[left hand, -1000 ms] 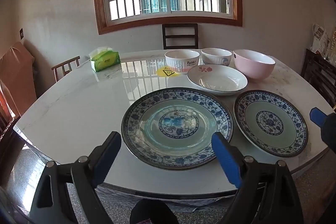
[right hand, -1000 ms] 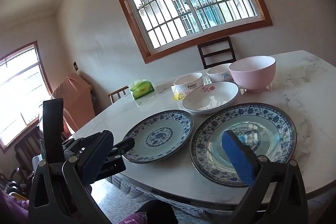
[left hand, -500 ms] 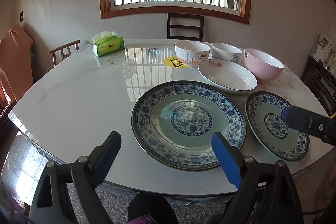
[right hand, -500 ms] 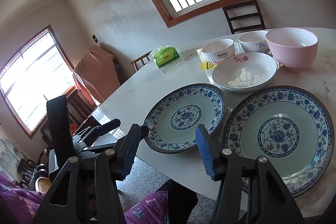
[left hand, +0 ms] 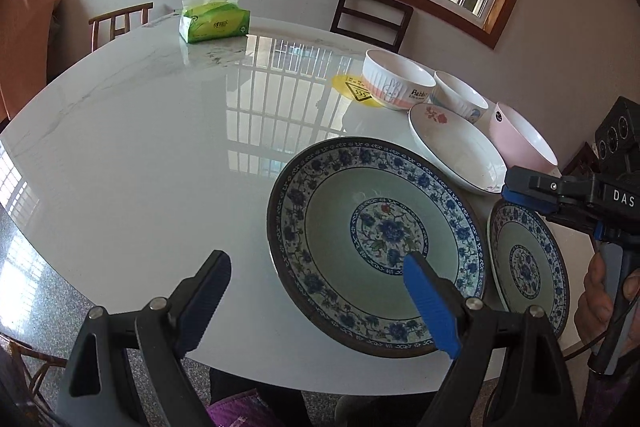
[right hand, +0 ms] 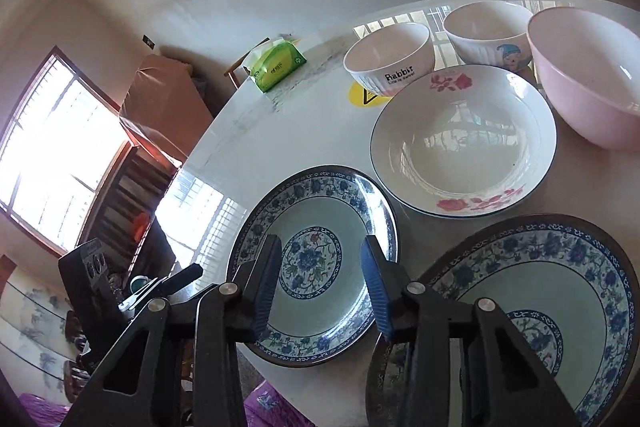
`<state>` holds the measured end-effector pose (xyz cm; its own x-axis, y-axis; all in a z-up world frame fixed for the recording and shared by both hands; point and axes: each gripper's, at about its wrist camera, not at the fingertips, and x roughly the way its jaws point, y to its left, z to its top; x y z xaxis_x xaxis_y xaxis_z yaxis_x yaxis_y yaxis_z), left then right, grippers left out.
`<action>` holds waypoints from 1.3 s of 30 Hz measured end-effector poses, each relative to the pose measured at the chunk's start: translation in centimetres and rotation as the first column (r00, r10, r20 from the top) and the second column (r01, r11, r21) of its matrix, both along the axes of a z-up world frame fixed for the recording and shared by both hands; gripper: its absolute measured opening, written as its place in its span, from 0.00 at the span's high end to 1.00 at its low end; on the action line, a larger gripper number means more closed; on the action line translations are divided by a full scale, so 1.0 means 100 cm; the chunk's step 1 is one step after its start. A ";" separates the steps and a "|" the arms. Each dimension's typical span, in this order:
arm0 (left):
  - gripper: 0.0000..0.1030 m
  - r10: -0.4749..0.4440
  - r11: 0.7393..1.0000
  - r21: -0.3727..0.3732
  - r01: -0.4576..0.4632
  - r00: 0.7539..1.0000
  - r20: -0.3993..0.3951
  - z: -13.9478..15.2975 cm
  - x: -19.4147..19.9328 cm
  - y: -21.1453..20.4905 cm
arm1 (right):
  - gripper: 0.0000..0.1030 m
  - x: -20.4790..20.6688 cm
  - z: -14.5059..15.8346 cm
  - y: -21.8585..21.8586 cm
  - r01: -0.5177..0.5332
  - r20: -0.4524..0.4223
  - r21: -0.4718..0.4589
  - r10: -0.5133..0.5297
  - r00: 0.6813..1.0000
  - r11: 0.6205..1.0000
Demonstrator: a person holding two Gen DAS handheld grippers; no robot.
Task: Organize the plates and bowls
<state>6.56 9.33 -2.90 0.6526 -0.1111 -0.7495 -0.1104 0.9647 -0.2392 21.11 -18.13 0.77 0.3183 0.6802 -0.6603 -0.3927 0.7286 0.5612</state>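
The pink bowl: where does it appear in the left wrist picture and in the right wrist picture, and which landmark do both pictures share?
Left wrist view: the pink bowl is at the right, just beyond the flowered white dish.
Right wrist view: the pink bowl is at the upper right edge, right of that dish.
Shared landmark: the green tissue pack, far left of the bowls in both.

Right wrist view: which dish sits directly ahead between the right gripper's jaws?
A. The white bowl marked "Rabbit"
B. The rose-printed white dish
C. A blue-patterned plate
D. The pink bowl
C. The right gripper frames a blue-patterned plate between its jaws without touching it; the pink bowl, Rabbit bowl and rose-printed dish lie farther back on the table.
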 end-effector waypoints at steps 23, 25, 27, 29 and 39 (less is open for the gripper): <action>0.13 0.011 0.999 -0.048 -0.015 0.996 -0.085 -0.018 0.022 0.013 | 0.61 0.039 -0.039 0.017 -0.028 -0.129 -0.157 0.008 0.992 0.987; 0.14 0.009 0.999 -0.049 -0.013 0.996 -0.091 -0.021 0.023 0.013 | 0.61 0.041 -0.044 0.019 -0.033 -0.144 -0.154 0.011 0.990 0.987; 0.26 0.007 0.999 -0.051 -0.012 0.995 -0.100 -0.024 0.025 0.012 | 0.62 0.041 -0.048 0.022 -0.042 -0.151 -0.160 0.017 0.988 0.986; 0.53 -0.006 0.998 -0.061 -0.001 0.993 -0.115 -0.027 0.027 0.012 | 0.63 0.040 -0.050 0.026 -0.049 -0.155 -0.159 0.024 0.988 0.986; 0.75 0.035 0.998 -0.053 -0.042 0.993 -0.113 -0.028 0.032 0.026 | 0.84 0.039 -0.055 0.022 -0.018 -0.161 -0.176 -0.010 0.987 0.984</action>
<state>9.74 11.90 -5.68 0.5692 -0.1309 -0.8117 -0.1764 0.9448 -0.2760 25.03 -15.92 -4.76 0.1959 0.5496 -0.8121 -0.3110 0.8202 0.4801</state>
